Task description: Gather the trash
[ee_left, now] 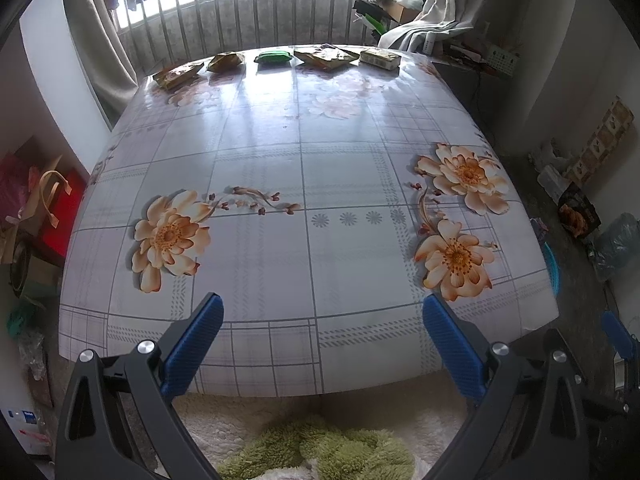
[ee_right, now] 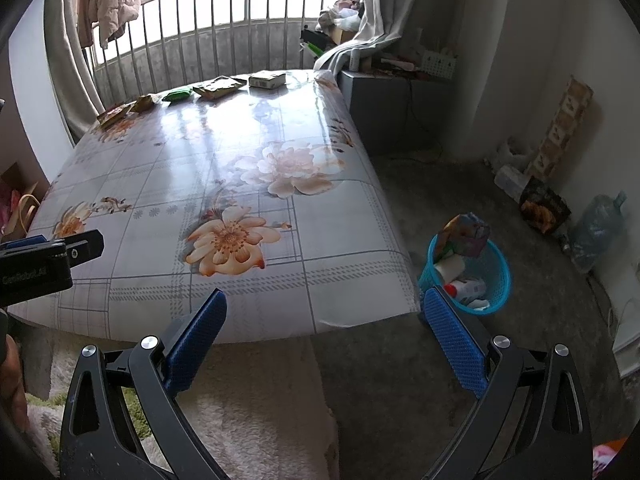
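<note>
Left wrist view: the left gripper [ee_left: 322, 308], black-armed with blue textured pads, stands with its fingers spread wide and nothing between them, above the near edge of a table covered in a glossy flower-printed checked cloth [ee_left: 280, 248]. Far ahead of it, along the table's far edge, five pieces of trash lie in a row: a flat yellow-brown wrapper [ee_left: 178, 75] at far left, a crumpled yellow-brown packet [ee_left: 226, 61] next to it, a green packet [ee_left: 274, 57] straight ahead, a wide brownish wrapper [ee_left: 326, 57] just right of that, and a pale boxy pack [ee_left: 380, 58] at the right end. All are well apart from the fingers. Below the gripper lies a green and cream shaggy rug [ee_left: 320, 452].

Right wrist view: the right gripper [ee_right: 324, 308] is likewise spread wide and empty, over the table's near right corner. The same row of trash lies far ahead and to its left, the green packet [ee_right: 179, 94] among it. Just beyond its right finger, on the floor beside the table, stands a turquoise mesh plastic basket [ee_right: 498, 276] already holding wrappers and a small bottle. At the left edge of the view the left gripper's black body [ee_right: 44, 262] hangs above the tablecloth.
</note>
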